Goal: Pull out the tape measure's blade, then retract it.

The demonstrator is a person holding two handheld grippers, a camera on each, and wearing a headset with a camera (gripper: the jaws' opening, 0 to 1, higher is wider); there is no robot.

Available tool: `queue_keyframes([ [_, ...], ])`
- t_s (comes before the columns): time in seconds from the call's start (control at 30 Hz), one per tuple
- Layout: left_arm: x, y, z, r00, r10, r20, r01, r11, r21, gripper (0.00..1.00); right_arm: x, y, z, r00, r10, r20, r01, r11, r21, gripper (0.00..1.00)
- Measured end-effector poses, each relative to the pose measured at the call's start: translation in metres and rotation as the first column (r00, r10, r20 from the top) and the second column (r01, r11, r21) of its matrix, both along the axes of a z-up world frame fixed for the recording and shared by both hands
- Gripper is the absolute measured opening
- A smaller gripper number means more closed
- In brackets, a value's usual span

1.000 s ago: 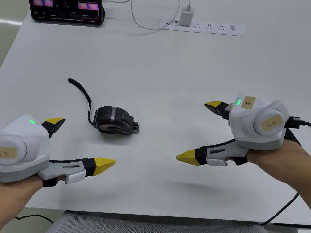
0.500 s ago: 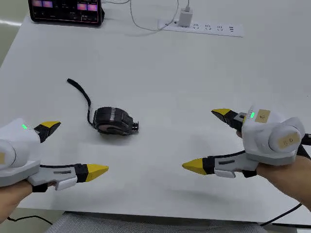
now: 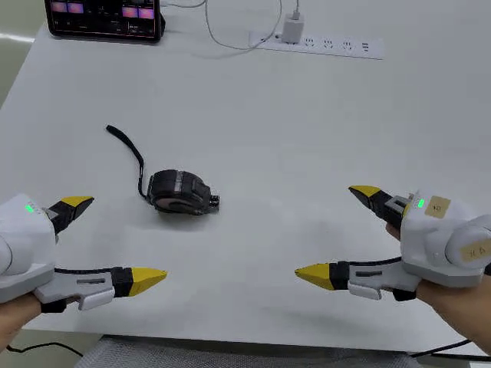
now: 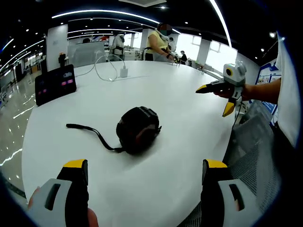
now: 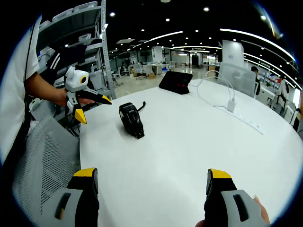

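The tape measure (image 3: 180,192) lies on the worktop (image 3: 268,138) at 9 o'clock of centre, blade in, its strap (image 3: 130,149) trailing toward 11. The left gripper (image 3: 115,238) hovers at its 8 o'clock and the right gripper (image 3: 337,231) at 3, both with jaws apart and empty. The risk is that the loose case skids if the hook is pulled before the case is pinned, or that a released blade whips back.

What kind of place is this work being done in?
Probably a large open-plan office or lab: a white table with a power strip, metal shelving beside it, and long ceiling light strips overhead.
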State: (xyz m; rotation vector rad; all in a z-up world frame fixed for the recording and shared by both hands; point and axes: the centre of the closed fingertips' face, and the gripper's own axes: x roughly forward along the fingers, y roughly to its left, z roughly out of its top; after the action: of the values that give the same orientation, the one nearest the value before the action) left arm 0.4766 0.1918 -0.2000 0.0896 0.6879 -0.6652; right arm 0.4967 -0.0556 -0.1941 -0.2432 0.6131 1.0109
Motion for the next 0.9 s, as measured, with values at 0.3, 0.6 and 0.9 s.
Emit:
queue_keyframes([
  [0.3, -0.002, 0.001, -0.003, 1.000, 0.001, 0.001, -0.001, 1.000, -0.002, 0.99, -0.007, -0.010, -0.009, 0.999, -0.039, -0.017, 0.039, 0.999, 0.015, 0.95],
  [0.6, -0.003, 0.001, -0.005, 1.000, 0.004, 0.000, -0.004, 1.000, -0.002, 0.99, -0.009, -0.015, -0.015, 0.997, -0.065, -0.030, 0.066, 0.998, 0.018, 0.95],
  [0.9, -0.010, 0.002, -0.005, 1.000, -0.014, -0.006, 0.014, 1.000, 0.006, 0.99, -0.009, -0.019, -0.015, 0.997, -0.066, -0.035, 0.066, 0.998, 0.017, 0.95],
])
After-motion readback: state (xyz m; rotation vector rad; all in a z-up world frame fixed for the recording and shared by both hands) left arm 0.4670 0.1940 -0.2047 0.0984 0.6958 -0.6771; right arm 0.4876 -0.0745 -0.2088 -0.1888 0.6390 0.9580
